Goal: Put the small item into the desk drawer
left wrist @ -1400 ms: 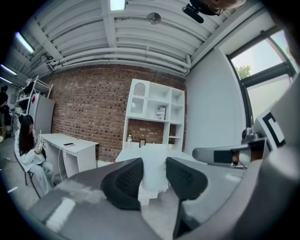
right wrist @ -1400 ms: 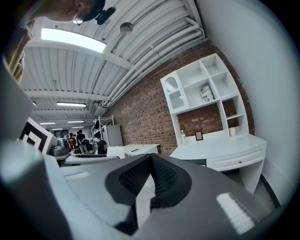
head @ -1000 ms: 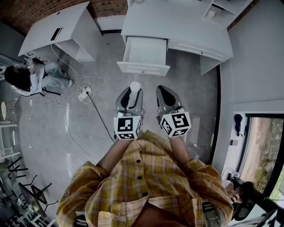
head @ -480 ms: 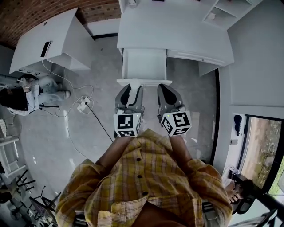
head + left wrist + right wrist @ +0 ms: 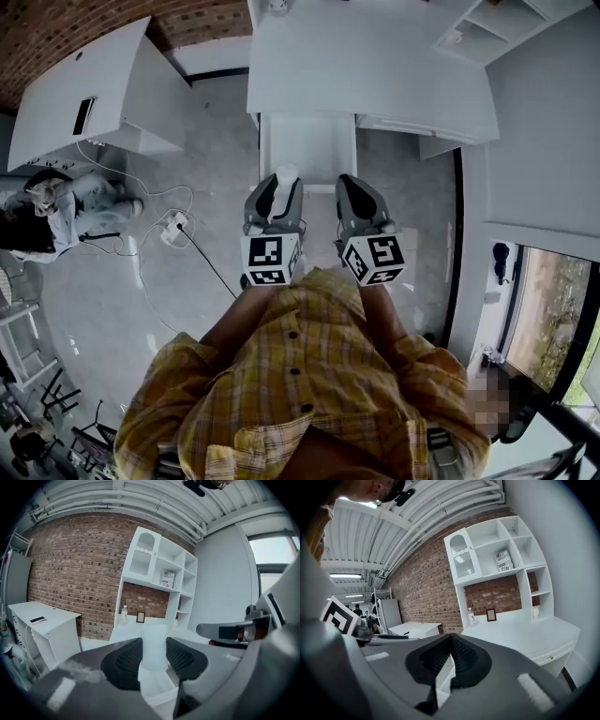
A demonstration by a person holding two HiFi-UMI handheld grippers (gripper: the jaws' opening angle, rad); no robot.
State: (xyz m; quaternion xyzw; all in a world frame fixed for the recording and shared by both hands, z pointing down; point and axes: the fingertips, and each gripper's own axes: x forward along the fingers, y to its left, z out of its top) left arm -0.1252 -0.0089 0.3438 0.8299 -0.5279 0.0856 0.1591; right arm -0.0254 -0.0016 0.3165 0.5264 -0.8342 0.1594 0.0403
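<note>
The left tool point(image 5: 153, 660) clamps the small white item point(image 5: 153, 644) upright between its pads. The right tool point(image 5: 449, 658) is closed on nothing. The open desk drawer point(image 5: 307, 150) lies just ahead, below. Judged step: carry. The next move calls for positioning over the drawer, lowering and releasing.

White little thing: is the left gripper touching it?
Touching. The left gripper view shows the left gripper squeezing the small white item from both sides.

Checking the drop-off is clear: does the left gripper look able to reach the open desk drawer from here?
Probably yes. The drawer stands open right ahead of the left gripper, which holds the white item, and nothing shows between them.
</note>
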